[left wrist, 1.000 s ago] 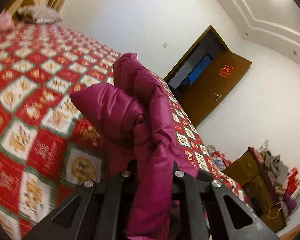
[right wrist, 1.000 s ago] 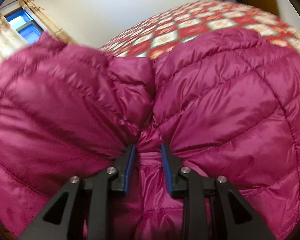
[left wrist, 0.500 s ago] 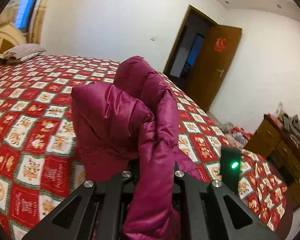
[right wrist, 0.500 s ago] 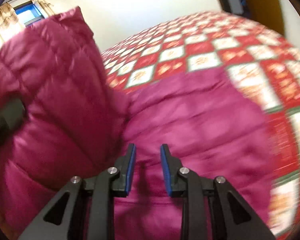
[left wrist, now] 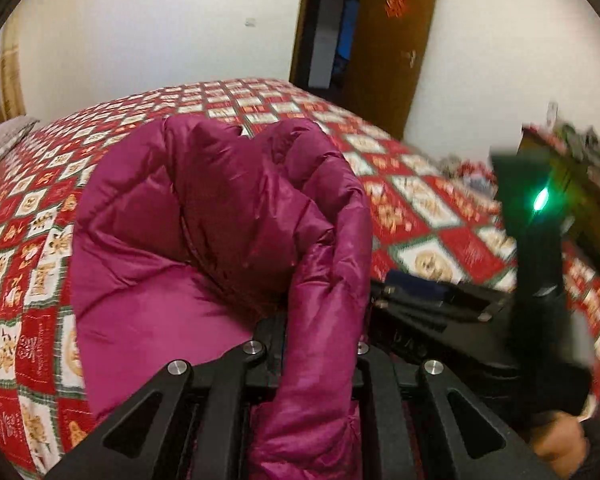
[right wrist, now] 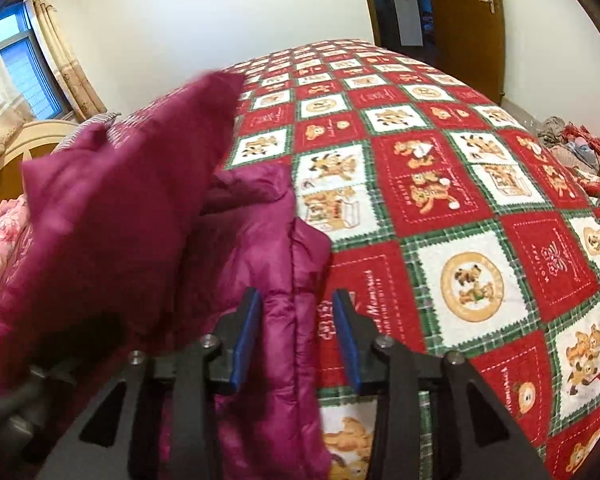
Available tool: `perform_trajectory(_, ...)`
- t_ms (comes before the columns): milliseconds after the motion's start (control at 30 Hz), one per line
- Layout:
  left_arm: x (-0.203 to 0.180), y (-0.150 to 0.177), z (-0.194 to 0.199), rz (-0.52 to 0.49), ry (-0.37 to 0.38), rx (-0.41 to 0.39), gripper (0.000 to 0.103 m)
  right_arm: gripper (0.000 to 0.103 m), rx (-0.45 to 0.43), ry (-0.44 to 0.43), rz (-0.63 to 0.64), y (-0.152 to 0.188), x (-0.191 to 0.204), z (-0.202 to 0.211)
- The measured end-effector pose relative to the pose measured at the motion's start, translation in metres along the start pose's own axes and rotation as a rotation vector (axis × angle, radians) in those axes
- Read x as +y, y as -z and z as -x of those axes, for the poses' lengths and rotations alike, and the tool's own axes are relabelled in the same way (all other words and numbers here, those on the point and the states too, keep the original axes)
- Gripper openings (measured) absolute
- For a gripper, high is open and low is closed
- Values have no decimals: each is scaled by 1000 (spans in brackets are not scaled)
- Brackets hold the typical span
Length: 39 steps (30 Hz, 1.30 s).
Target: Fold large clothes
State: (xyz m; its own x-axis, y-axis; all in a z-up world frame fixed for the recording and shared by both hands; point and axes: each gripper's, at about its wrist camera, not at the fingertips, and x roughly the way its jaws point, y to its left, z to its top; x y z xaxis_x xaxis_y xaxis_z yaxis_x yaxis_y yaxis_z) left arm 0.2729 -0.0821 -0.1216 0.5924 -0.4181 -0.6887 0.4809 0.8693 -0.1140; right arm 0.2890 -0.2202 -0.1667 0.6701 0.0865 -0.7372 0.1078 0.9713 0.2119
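A magenta quilted puffer jacket (left wrist: 204, 216) lies bunched on the bed, with its smooth lining showing at the lower left. My left gripper (left wrist: 320, 344) is shut on a thick fold of it that rises between the black fingers. In the right wrist view the jacket (right wrist: 260, 240) runs along the left, one blurred part lifted (right wrist: 120, 200). My right gripper (right wrist: 296, 340) is over the jacket's edge and its jaws are opening. The blue pads (right wrist: 246, 344) stand clear of the fabric. The right gripper (left wrist: 440, 300) also shows in the left wrist view, with a green light on it.
A red, white and green patchwork bedspread (right wrist: 460, 200) covers the bed. A brown door (left wrist: 396, 40) stands open behind it. A cluttered wooden dresser (left wrist: 580, 184) is at the right, a curtained window (right wrist: 28, 68) and headboard (right wrist: 20, 148) at the left. A hand (left wrist: 560, 444) holds the right gripper.
The right gripper let go of the jacket, widened its jaws and swung right over the bedspread. The left gripper rolled upright and carried its fold along, and the right gripper came into its view.
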Motion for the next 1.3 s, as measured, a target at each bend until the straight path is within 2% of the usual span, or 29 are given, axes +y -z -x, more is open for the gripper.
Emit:
perform_trajectory(100, -9, 7, -16, -46, -33, 23, 12, 46, 2, 22, 8, 3, -6, 3)
perform_trajectory(200, -18, 15, -30, -83, -40, 39, 14, 48, 7, -7, -25, 1, -20, 2)
perform_trajectory(300, -27, 23, -37, -142, -83, 31, 15, 48, -21, -10, -55, -2, -35, 13)
perform_trajectory(367, -30, 27, -42, -173, -106, 19, 15, 50, -24, -66, -87, -5, -48, 20)
perform_trajectory(433, -32, 31, -46, -199, -124, 5, 15, 69, -10, -170, -132, -11, -57, 23)
perform_trajectory(467, -33, 32, -47, -205, -131, 2, 16, 72, -6, -224, -161, -15, -61, 24)
perform_trajectory(567, -32, 33, -45, -206, -134, 6, 16, 73, 19, -324, -173, -27, -55, 21)
perform_trajectory(667, -31, 32, -42, -198, -128, 11, 18, 73, 82, -359, -78, -40, -27, 4)
perform_trajectory(700, -31, 32, -41, -200, -127, 10, 19, 71, 111, -378, -40, -43, -17, -4)
perform_trajectory(767, -37, 31, -41, -209, -131, 12, 21, 41, 157, -412, 12, -44, -4, -16)
perform_trajectory(800, -39, 30, -41, -213, -134, 16, 23, 21, 182, -412, 45, -45, 3, -23)
perform_trajectory(867, -42, 29, -39, -218, -140, 33, 26, 17, 213, -367, 70, -44, 8, -33)
perform_trajectory(1033, -54, 27, -24, -237, -136, 61, 33, 12, 225, -316, 56, -37, 4, -43)
perform_trajectory(1067, -60, 29, -17, -265, -126, 54, 36, 11, 227, -310, 52, -37, 2, -45)
perform_trajectory(1167, -70, 48, 17, -355, -89, 5, 55, 10, 222, -300, 40, -34, -2, -47)
perform_trajectory(1300, -64, 71, 61, -391, -9, -11, 57, 7, 209, -298, 32, -31, -7, -48)
